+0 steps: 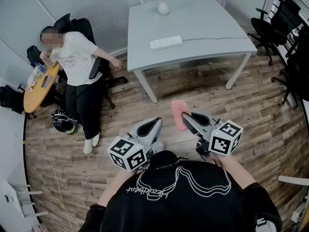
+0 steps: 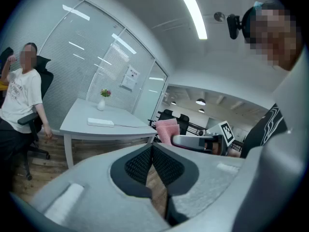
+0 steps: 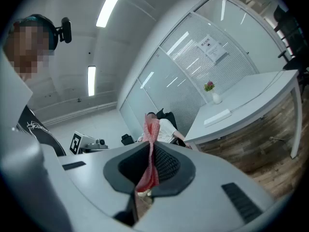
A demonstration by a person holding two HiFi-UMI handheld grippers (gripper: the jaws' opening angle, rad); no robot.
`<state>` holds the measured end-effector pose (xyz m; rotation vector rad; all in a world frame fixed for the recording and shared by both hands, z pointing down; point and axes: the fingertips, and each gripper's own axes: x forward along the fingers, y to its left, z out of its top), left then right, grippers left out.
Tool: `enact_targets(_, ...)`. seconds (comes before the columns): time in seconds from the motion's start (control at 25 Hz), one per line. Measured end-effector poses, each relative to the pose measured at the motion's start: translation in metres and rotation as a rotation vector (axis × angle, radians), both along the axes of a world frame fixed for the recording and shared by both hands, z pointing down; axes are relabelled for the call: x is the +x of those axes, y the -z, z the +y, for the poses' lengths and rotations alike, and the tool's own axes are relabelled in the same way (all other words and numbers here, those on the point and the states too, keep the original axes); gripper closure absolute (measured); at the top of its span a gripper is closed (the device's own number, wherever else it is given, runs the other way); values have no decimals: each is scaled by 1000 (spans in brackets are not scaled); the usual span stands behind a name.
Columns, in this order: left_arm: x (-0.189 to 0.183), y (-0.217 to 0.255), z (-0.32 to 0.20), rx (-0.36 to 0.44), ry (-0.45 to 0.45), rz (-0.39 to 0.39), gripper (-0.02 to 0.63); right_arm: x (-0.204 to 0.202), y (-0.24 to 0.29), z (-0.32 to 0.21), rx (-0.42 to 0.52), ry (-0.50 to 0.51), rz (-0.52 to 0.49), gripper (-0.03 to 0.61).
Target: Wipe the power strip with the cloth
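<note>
left gripper (image 1: 154,123): jaws together, empty | right gripper (image 1: 185,116): jaws pinching cloth (image 1: 176,111) | both pointing forward

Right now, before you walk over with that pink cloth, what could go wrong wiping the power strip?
The cloth is only pinched in the right hand-held gripper; hard rubbing might pull it free.
The power strip seems to lie loose on the table, so a wipe may shove it and tug its cable.
The vase stands beyond it; a wide stroke could topple it.
</note>
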<state>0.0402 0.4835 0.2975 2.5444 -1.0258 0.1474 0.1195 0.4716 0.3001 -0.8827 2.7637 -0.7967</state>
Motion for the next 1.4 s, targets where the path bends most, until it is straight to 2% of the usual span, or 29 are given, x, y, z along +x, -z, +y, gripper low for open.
enact_targets(0.2,0,5,1,17,0,-19,600,0,4,0,6,-4,-5,549)
enact_targets(0.36,-1,4,3,31,11,-48,600,6,2,-2,-8,-49,16,549)
enact_targets(0.6,-8,9,-16,7,58,18,600,16,1,-22,-20,-115,63,548)
enact_targets(0.8,-21,7,-40,10,58,25,600,16,6,-47,-19,-144,45,552)
enact_targets(1.04,-27,1,-98,-9,28,9,600,9,6,-104,-27,-177,69,552)
enact_targets(1.28,-45,-5,-188,-51,-11,14,600,-13,1,-192,-55,-191,86,551)
enact_targets(1.4,-60,-3,-242,-62,-27,29,600,-27,1,-243,-81,-201,57,549)
